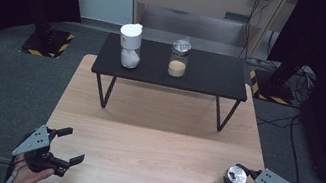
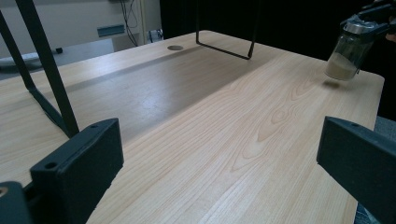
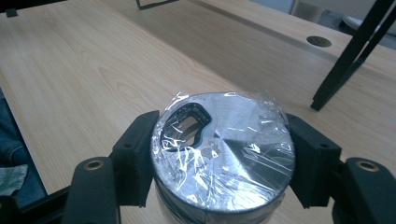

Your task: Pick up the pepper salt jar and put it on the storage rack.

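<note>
At the lower right of the high view the right gripper (image 1: pixel 241 179) pinches the lid of a tilted jar (image 1: pixel 229 180), seemingly just off the worktop (image 1: pixel 152 140), while the left gripper (image 1: pixel 67 146) waits spread, and the film-wrapped lid could slip, spilling powder.

No readable text, label, brand, number or sign appears on anything here.

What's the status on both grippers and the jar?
Right gripper shut on foil-capped glass jar, lifted clear. Left gripper open, idle. Wooden table ahead unobstructed.
</note>
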### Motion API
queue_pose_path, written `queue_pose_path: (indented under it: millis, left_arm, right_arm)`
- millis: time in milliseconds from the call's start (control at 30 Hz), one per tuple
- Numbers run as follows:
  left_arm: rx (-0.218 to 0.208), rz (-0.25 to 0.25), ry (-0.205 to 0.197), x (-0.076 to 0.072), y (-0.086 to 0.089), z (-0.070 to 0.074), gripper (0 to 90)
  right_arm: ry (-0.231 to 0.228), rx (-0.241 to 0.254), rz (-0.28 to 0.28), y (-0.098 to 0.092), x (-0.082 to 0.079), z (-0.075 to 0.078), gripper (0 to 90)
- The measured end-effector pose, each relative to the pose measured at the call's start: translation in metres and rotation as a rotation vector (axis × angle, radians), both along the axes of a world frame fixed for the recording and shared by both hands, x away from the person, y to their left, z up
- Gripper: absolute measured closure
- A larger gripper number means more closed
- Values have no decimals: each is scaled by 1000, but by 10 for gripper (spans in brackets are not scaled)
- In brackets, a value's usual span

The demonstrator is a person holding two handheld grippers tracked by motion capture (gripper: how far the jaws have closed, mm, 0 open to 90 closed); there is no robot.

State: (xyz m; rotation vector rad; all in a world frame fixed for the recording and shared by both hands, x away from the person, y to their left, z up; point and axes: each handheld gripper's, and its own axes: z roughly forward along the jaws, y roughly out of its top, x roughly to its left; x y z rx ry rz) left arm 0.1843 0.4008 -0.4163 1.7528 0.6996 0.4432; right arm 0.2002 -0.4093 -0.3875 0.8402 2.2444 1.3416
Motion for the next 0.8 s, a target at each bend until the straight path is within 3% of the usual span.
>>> queue_pose_path:
  millis: [800]
  left_arm:
    - [0, -1, 1, 0, 0, 0, 0]
  right_arm:
    - [48, 0, 131, 24, 36, 34, 351]
